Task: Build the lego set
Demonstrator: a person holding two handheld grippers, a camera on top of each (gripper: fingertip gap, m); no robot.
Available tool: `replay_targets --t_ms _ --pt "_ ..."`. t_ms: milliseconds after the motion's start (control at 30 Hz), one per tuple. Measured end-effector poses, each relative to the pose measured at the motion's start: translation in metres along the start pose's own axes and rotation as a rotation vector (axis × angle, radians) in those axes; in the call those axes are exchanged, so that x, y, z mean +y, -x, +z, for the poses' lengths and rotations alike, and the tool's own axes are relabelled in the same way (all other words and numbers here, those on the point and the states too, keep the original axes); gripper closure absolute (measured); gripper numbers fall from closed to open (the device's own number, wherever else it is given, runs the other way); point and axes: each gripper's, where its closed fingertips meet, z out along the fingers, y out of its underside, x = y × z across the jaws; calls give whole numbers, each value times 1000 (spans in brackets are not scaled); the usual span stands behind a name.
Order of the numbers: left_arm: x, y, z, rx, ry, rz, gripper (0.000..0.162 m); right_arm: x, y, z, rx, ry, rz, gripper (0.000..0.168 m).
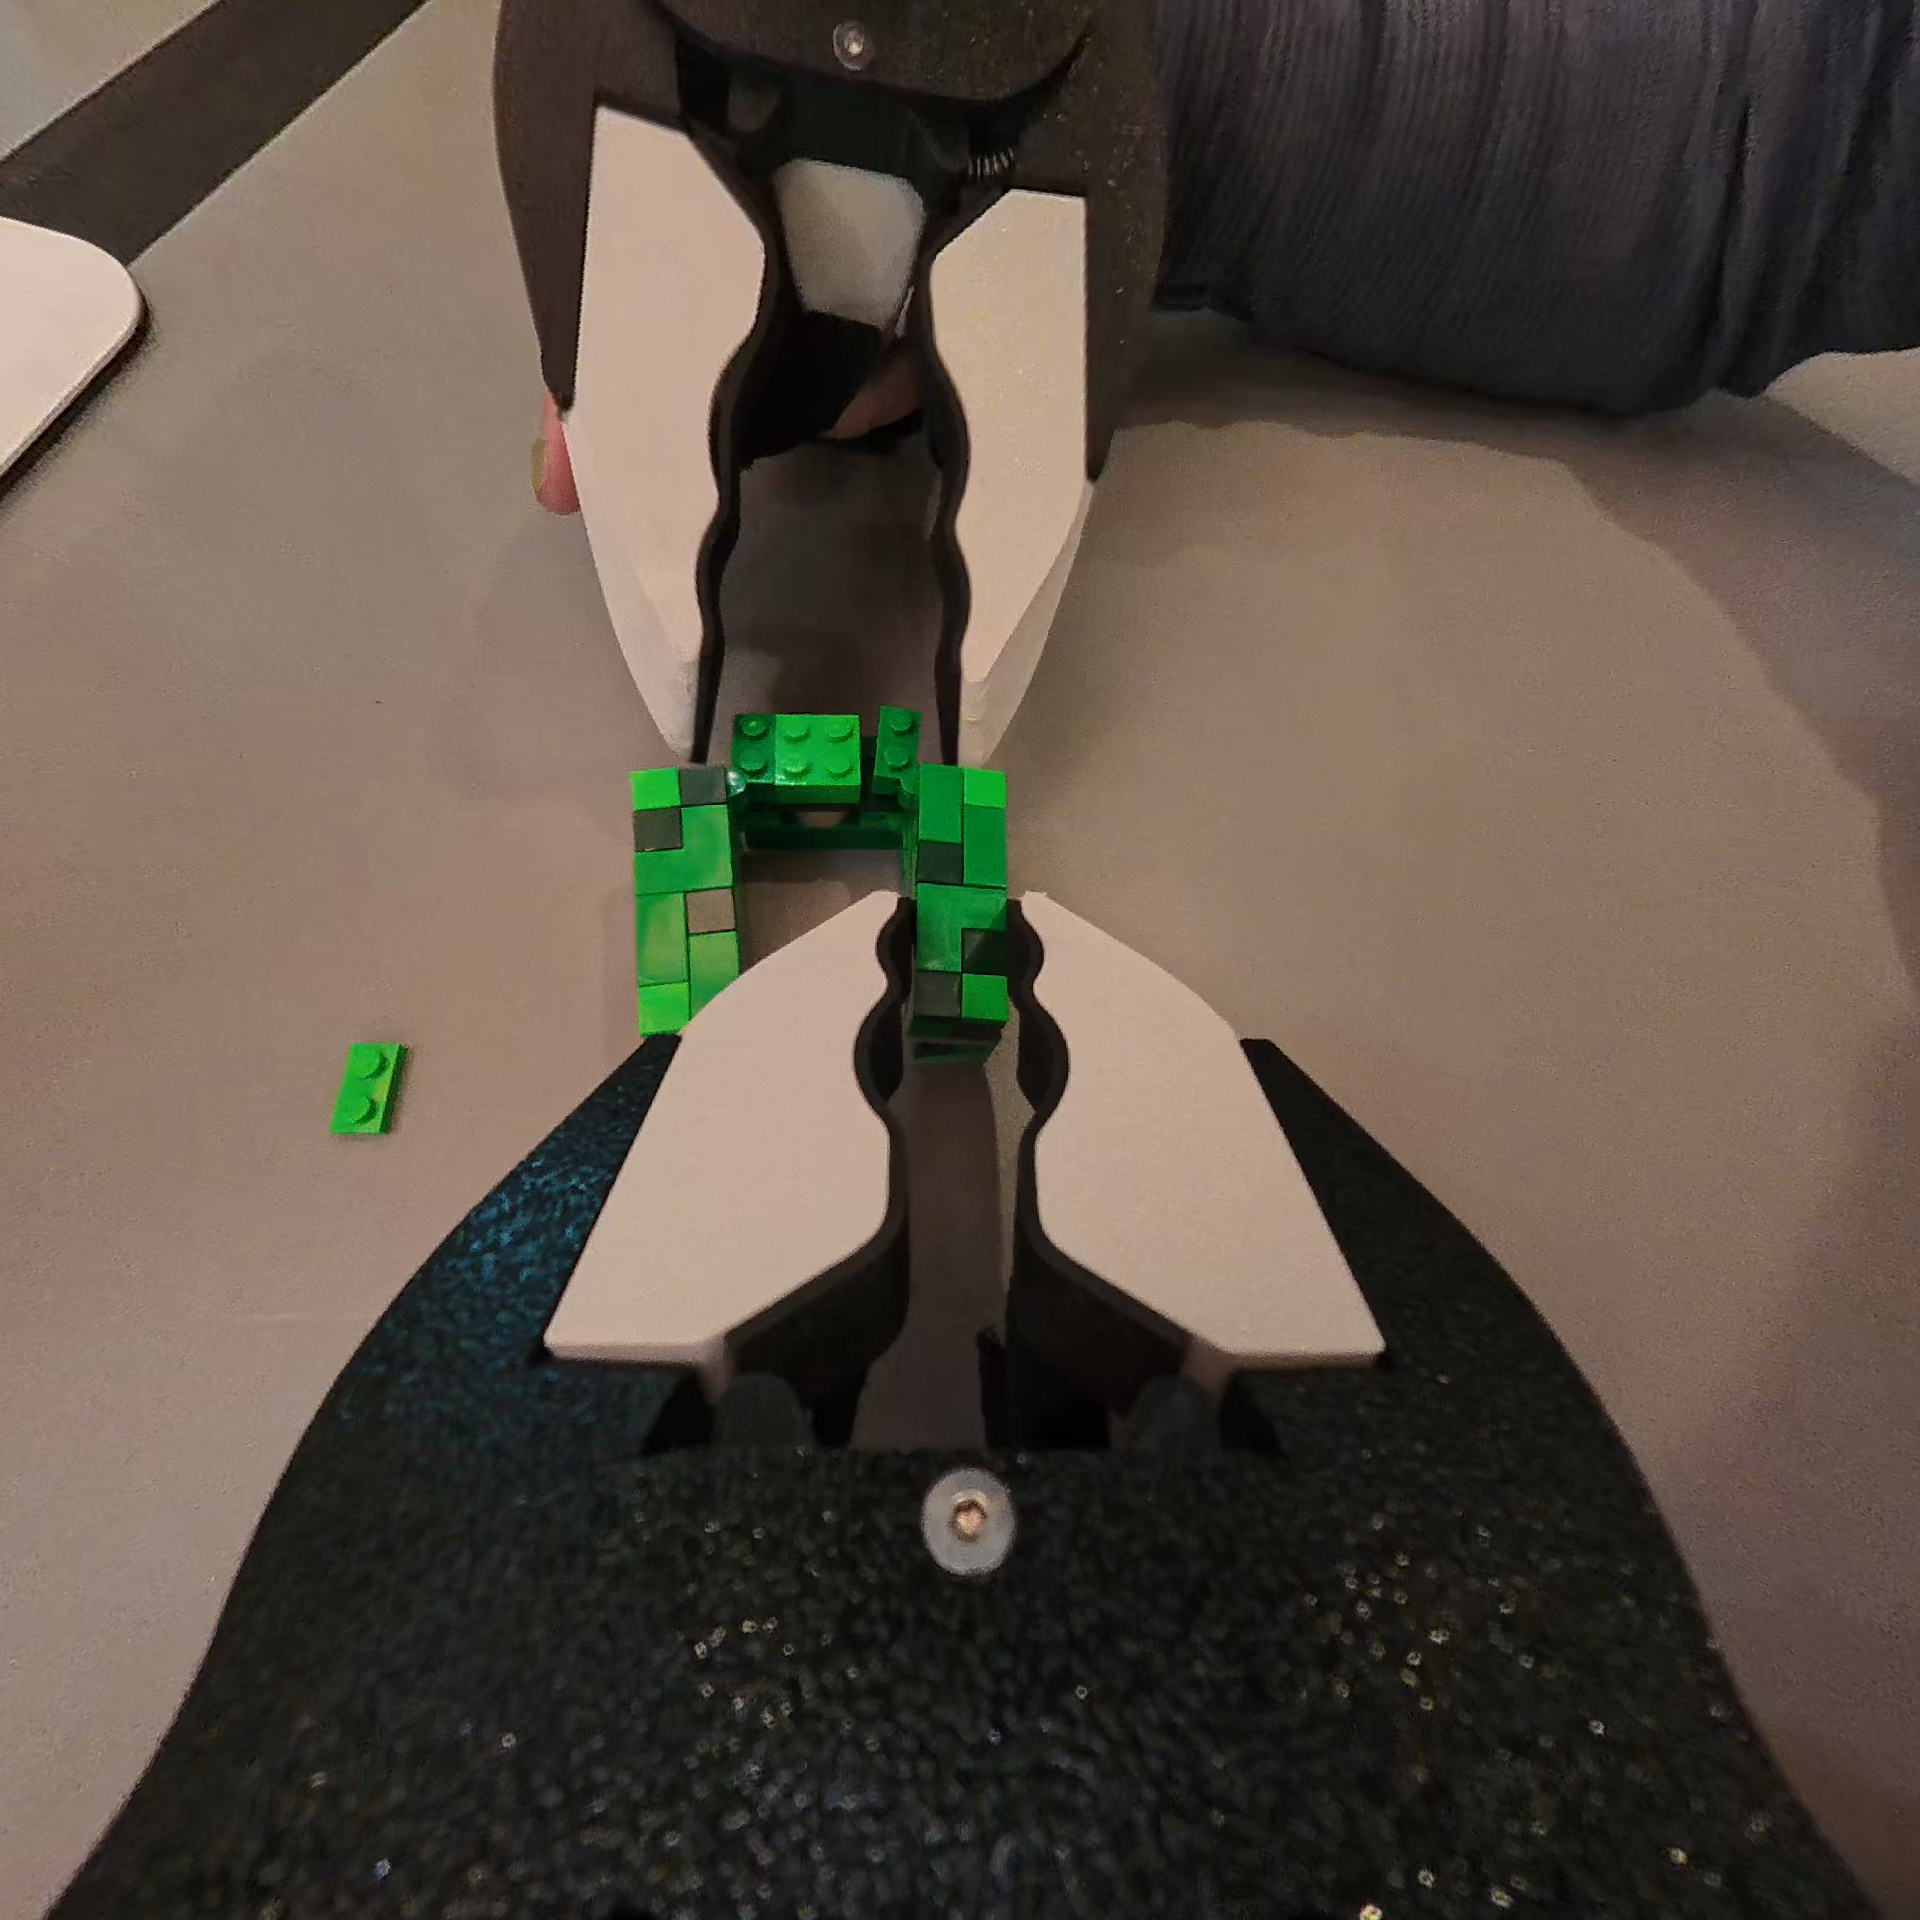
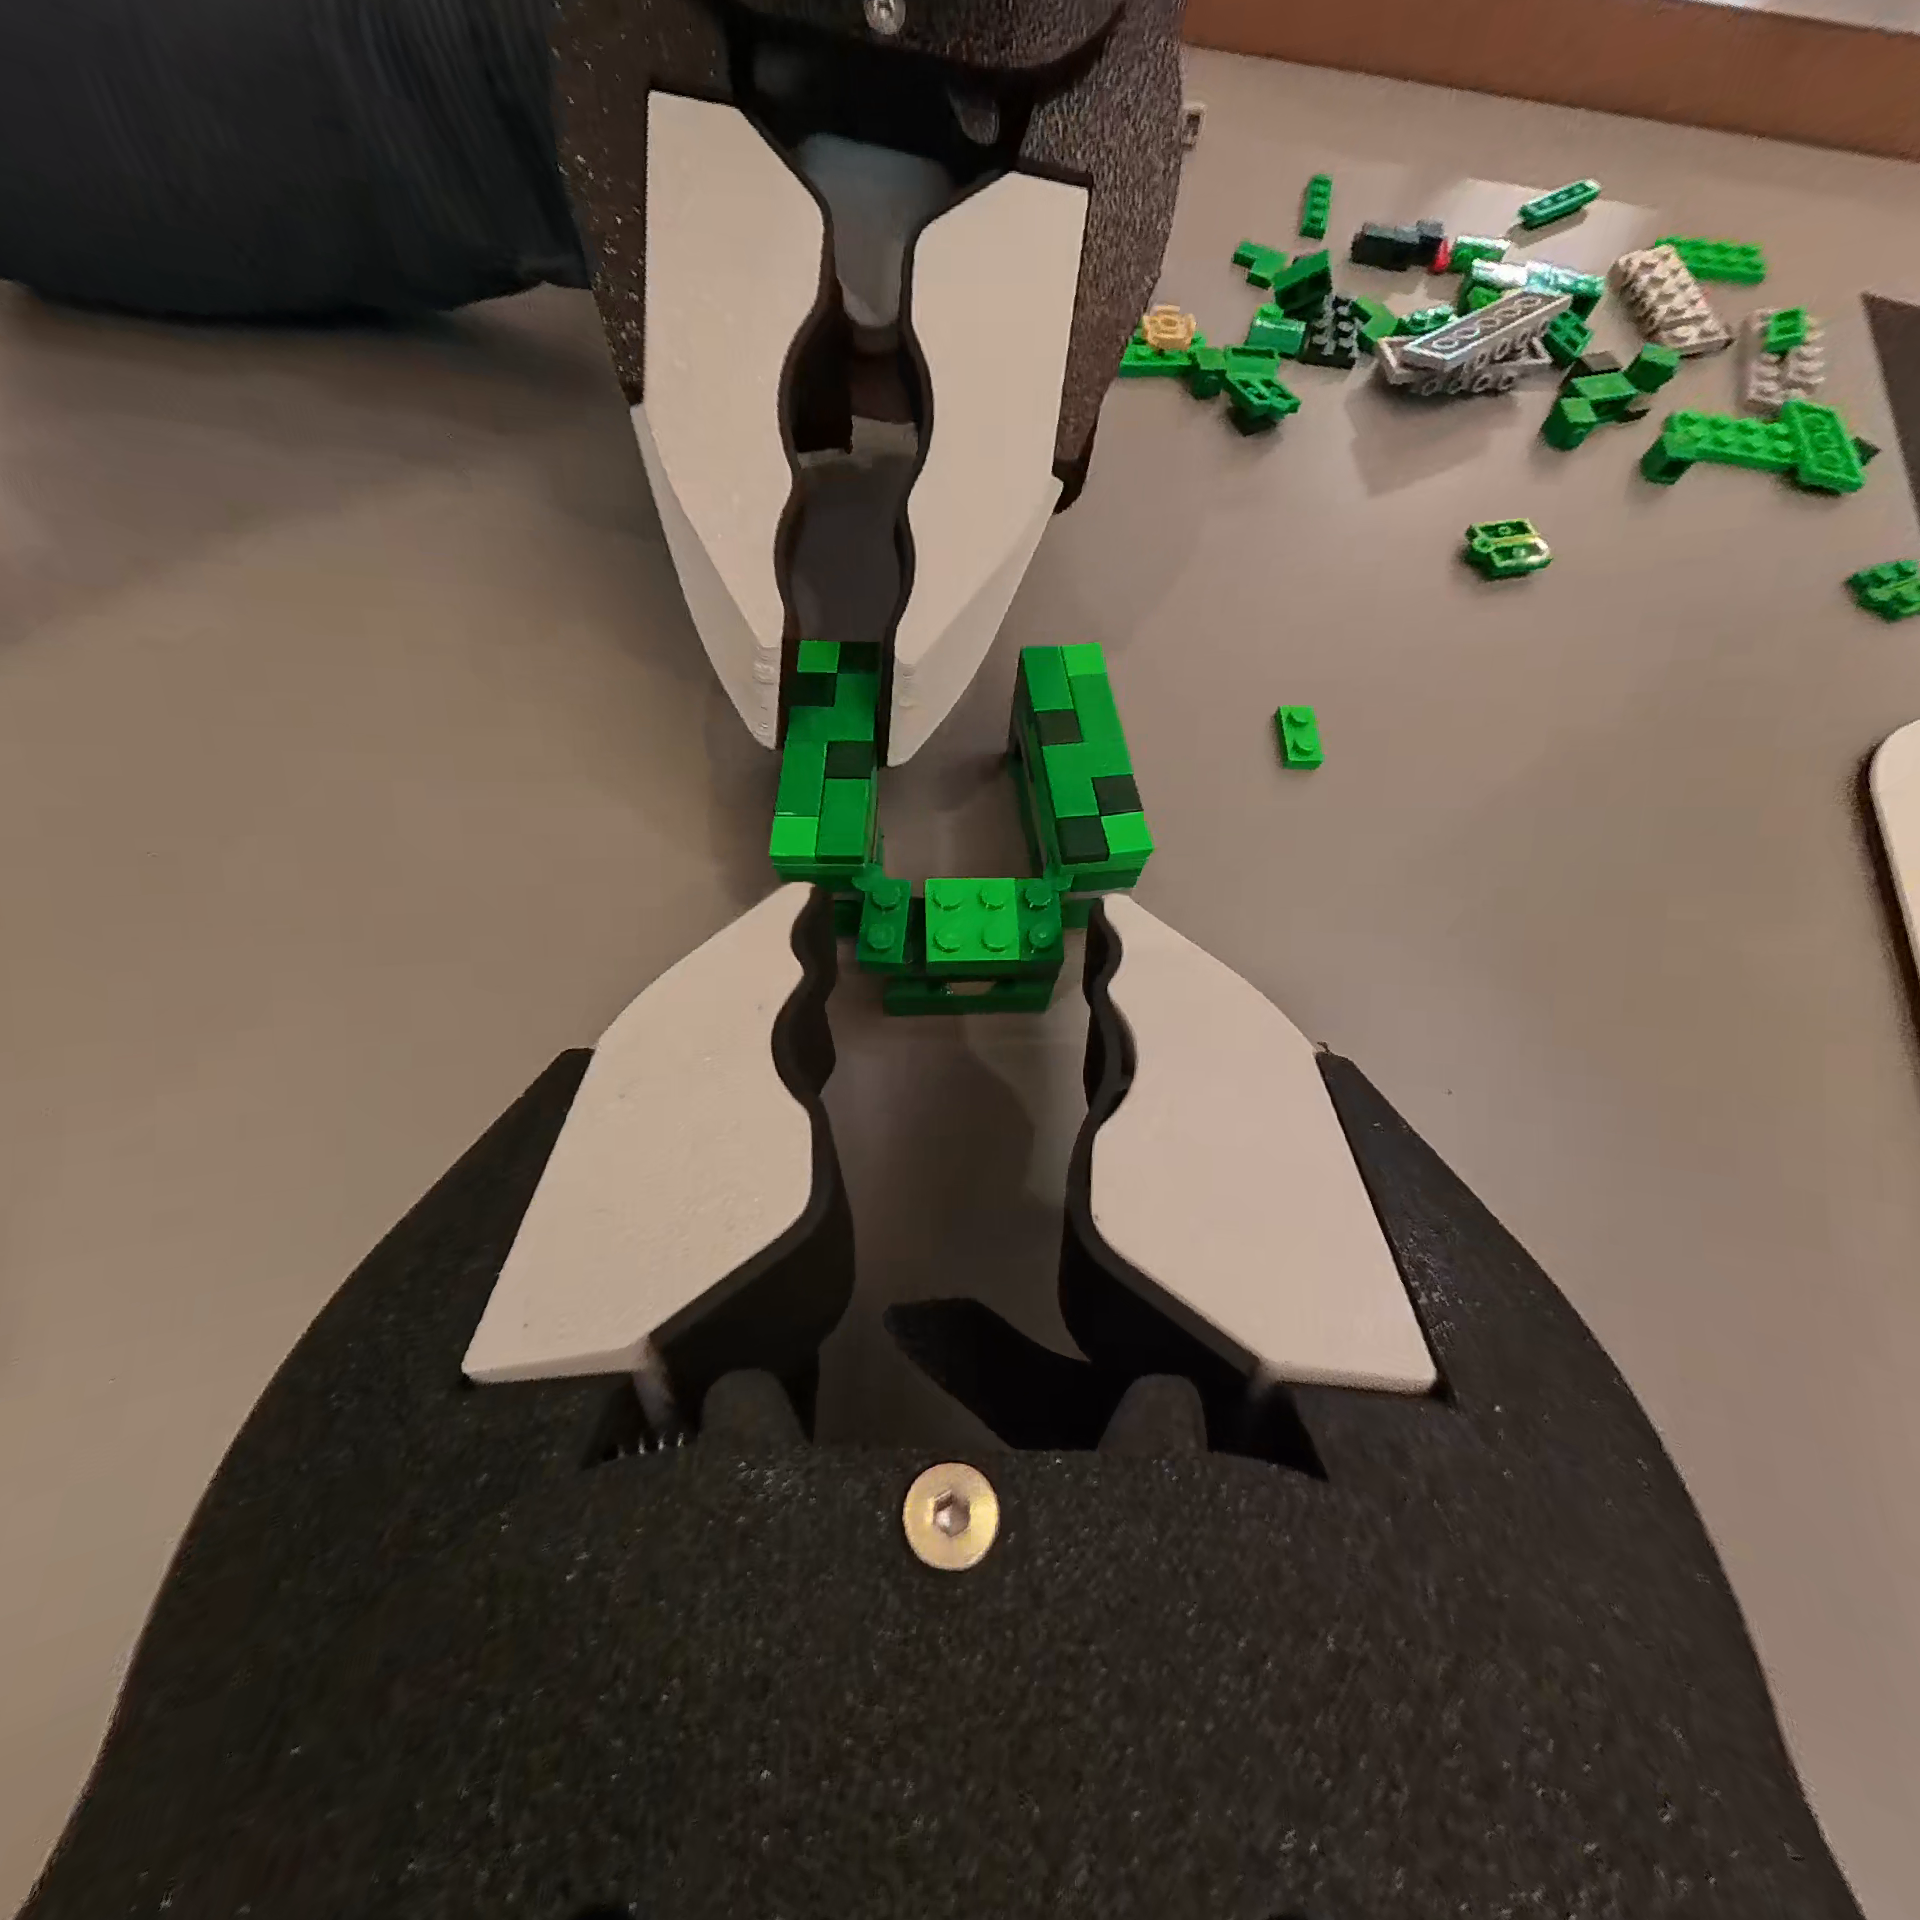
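A green U-shaped lego build (image 1: 681, 883) lies on the grey table: two tiled legs joined by a studded cross part (image 1: 816, 758). My left gripper (image 1: 958, 904) is shut on the right-hand leg (image 1: 961, 831) near its free end. In the right wrist view, the left gripper (image 2: 831, 727) comes in from the top and clamps that leg (image 2: 826, 790). My right gripper (image 2: 954, 899) is open, with its fingertips on either side of the studded cross part (image 2: 971, 925) and small gaps showing. It also shows at the top of the left wrist view (image 1: 831, 743).
A loose green two-stud plate (image 1: 366, 1088) lies left of the build, also seen in the right wrist view (image 2: 1299, 736). A pile of green, grey and black bricks (image 2: 1507, 332) lies far right. A white flat object (image 1: 52, 332) and a person's dark sleeve (image 1: 1507, 187) rest on the table. My two grippers' fingertips are within a few centimetres of each other. My right tips are roughly 8 cm from the loose green two-stud plate (image 1: 366, 1088). Look for it in the right wrist view (image 2: 1302, 730) too.
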Motion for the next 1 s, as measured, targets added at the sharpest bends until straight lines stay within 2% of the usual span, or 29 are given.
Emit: replay_targets --t_ms 100,433,700,1000 --pt "0 1 0 -5 -7 -8 146 1 -1 1 -19 11 14 133" --pt "2 -1 0 15 -1 -17 143 1 0 1 -6 9 -3 135" --pt "9 -4 -3 32 29 -4 132 2 -1 0 13 11 -6 135" --pt "11 -1 -16 23 -6 4 146 2 -1 1 17 12 -4 135"
